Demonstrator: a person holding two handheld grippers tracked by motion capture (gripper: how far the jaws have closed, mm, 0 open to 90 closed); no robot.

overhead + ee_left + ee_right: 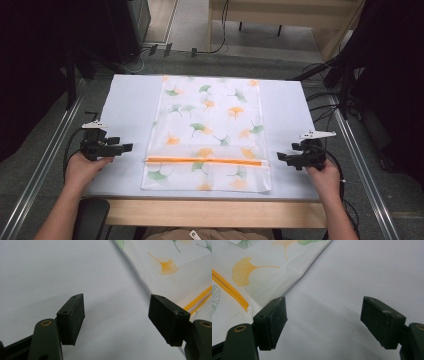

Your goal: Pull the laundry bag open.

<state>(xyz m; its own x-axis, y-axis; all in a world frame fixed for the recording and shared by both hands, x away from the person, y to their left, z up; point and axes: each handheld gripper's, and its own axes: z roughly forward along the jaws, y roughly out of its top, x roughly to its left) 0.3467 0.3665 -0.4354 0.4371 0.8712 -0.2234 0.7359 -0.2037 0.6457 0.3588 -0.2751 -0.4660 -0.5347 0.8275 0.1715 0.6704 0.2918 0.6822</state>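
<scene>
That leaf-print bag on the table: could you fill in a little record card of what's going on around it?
item: white mesh bag printed with green and orange ginkgo leaves
fastening: orange zip across the near end, appears closed
position: lying flat on the white table top
left tongs: open, beside the bag's left edge, holding nothing
right tongs: open, beside the bag's right edge, holding nothing
contact: neither touches the bag

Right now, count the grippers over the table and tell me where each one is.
2. The left gripper is off the left edge of the leaf-print bag, near its orange zipper. The right gripper is off the bag's right edge, by the zipper's other end. Both are open and empty.
</scene>
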